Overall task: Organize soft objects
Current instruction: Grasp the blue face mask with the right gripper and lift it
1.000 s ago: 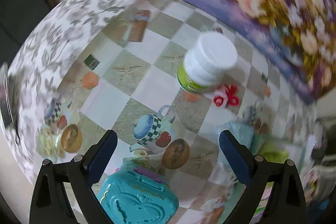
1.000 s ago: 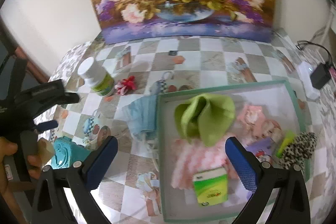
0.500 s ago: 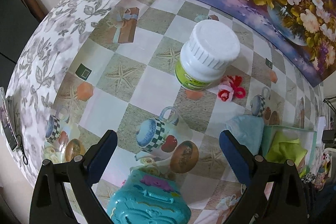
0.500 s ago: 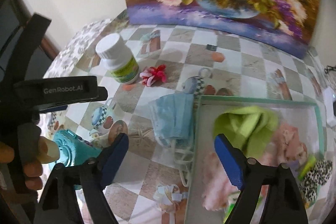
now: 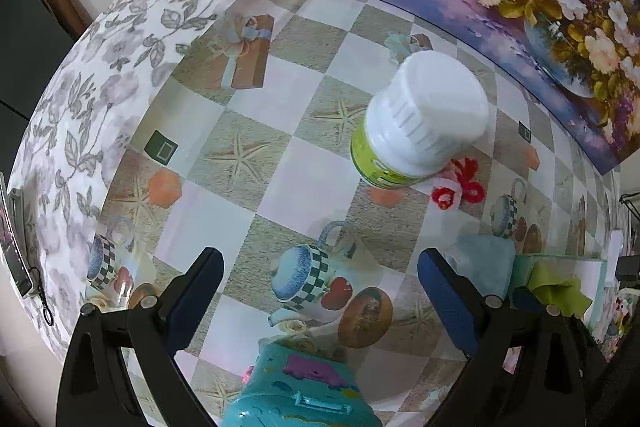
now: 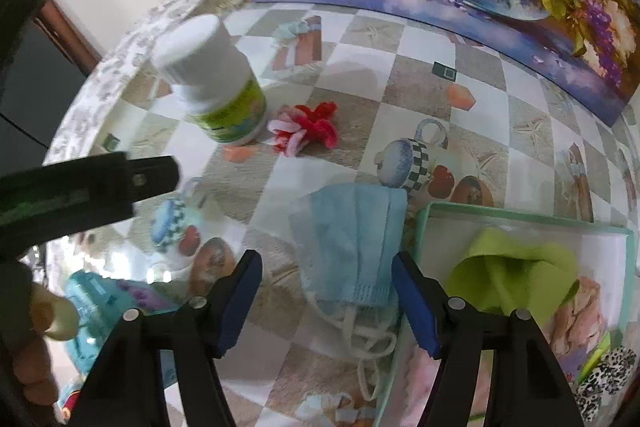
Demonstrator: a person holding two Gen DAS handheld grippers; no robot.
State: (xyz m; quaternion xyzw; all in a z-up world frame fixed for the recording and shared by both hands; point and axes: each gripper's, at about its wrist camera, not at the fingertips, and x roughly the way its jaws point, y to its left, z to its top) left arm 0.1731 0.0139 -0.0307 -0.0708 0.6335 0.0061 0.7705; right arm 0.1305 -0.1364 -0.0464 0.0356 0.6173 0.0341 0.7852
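Your right tool (image 6: 326, 301) stands with its jaws wide apart and empty, straddling the near end of the blue face mask (image 6: 352, 243); your left tool (image 5: 320, 303) is likewise spread wide and holds nothing, hovering over bare counter (image 5: 224, 211) above the teal toy case (image 5: 296, 391).

Progress, largest item first. The green-rimmed tray (image 6: 524, 217) at the right already holds several soft things: a lime-green cloth (image 6: 516, 273), a pale pink item (image 6: 580, 311) beside it, and a leopard-print piece (image 6: 608, 379) at the tray's near right corner. By this showing the sorting is well under way but not finished.

Left to do, as far as you can see: the face mask lies on the counter just outside the tray's left wall, and the small red-and-pink hair tie (image 6: 306, 129) lies farther off, just beside the white bottle (image 6: 212, 83). The bottle and toy case look rigid, so they probably stay out.

Orientation of the mask: it lies flat, pleats and long axis running away from your right tool and slightly to the right, roughly parallel to the tray's left wall. Its white ear loops (image 6: 364, 331) trail from the near end, between the tool's fingers.
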